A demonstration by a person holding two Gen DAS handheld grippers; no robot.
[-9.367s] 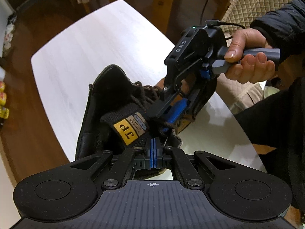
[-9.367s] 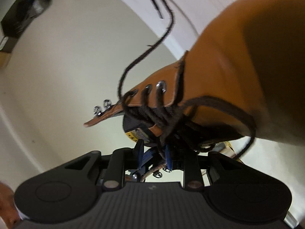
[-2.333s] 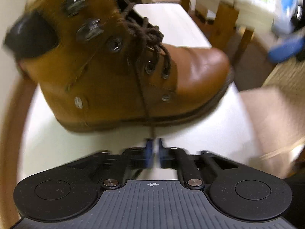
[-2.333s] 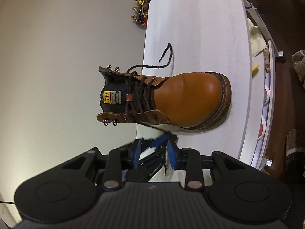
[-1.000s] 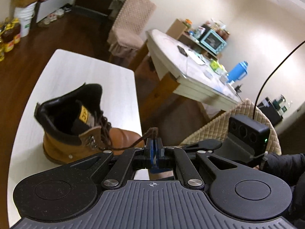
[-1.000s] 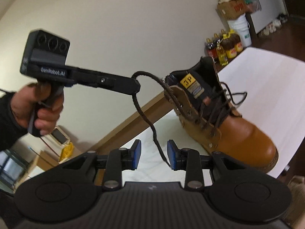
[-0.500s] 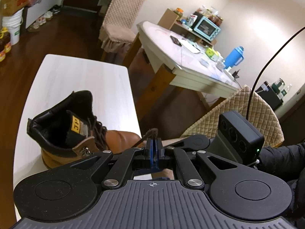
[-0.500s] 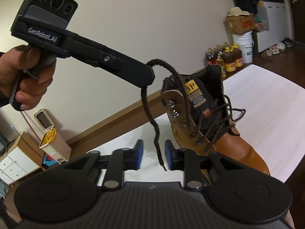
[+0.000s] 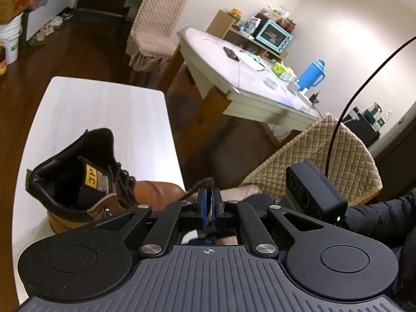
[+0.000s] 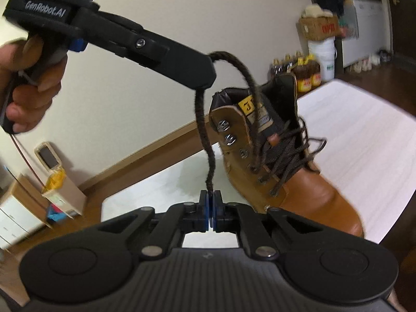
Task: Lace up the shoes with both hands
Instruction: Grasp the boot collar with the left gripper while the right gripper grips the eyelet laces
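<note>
A brown leather boot (image 9: 85, 182) with a yellow tongue tag stands on the white table (image 9: 104, 119). It also shows in the right wrist view (image 10: 291, 171). My left gripper (image 9: 208, 202) is shut on the dark brown lace (image 9: 200, 183), held up above the boot; in the right wrist view it (image 10: 205, 78) pinches the lace (image 10: 205, 135) in mid-air. The lace end hangs down from it into my right gripper (image 10: 210, 202), which is shut on the tip. The other lace end (image 10: 314, 145) lies loose over the boot's far side.
A dining table (image 9: 247, 83) with a blue bottle and a teal oven behind stands beyond the white table. A quilted chair (image 9: 319, 161) is near the right hand. Oil bottles (image 10: 304, 72) and a white bucket (image 10: 325, 57) stand on the floor.
My right gripper has closed on the hanging lace tip; half a second ago its jaws were apart around it. The left gripper still holds the lace raised.
</note>
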